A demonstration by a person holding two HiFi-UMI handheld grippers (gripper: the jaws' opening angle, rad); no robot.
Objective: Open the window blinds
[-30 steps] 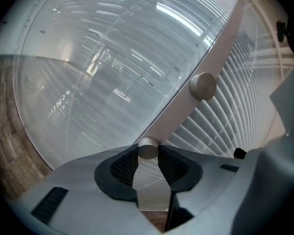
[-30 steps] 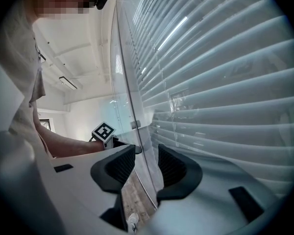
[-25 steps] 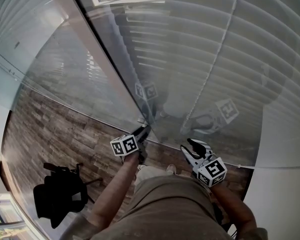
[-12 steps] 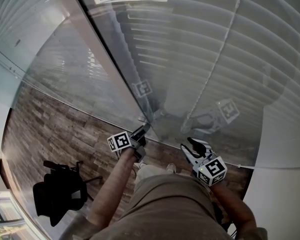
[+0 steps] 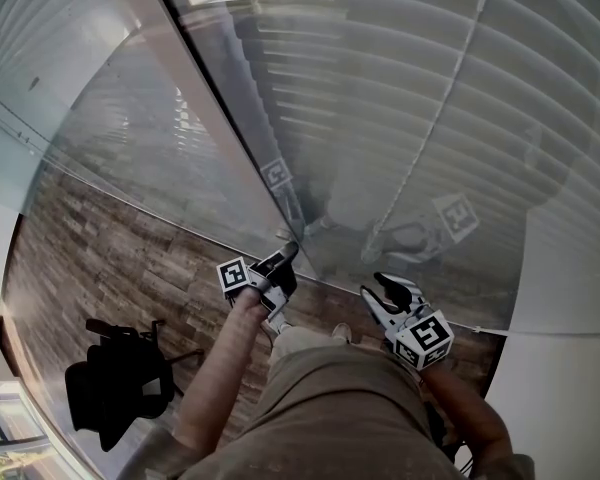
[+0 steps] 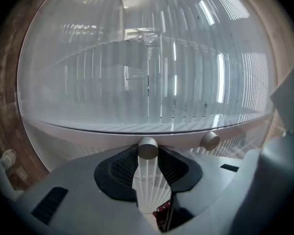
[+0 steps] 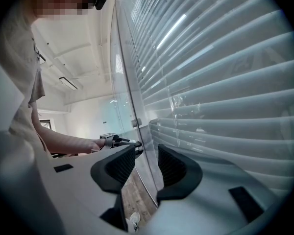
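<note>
The left gripper (image 6: 149,154) pinches a clear ribbed wand (image 6: 148,180) between its fingers. The right gripper (image 7: 146,156) has its fingers spread, near the window blinds (image 7: 225,82).

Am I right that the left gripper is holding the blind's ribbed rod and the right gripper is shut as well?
Not quite: the right gripper is open, with nothing between its jaws, as the right gripper view shows. The left gripper does hold the ribbed rod.

Right tool (image 7: 146,153), jaws apart, blinds (image 7: 225,97) at right, left tool (image 7: 121,141) beyond
</note>
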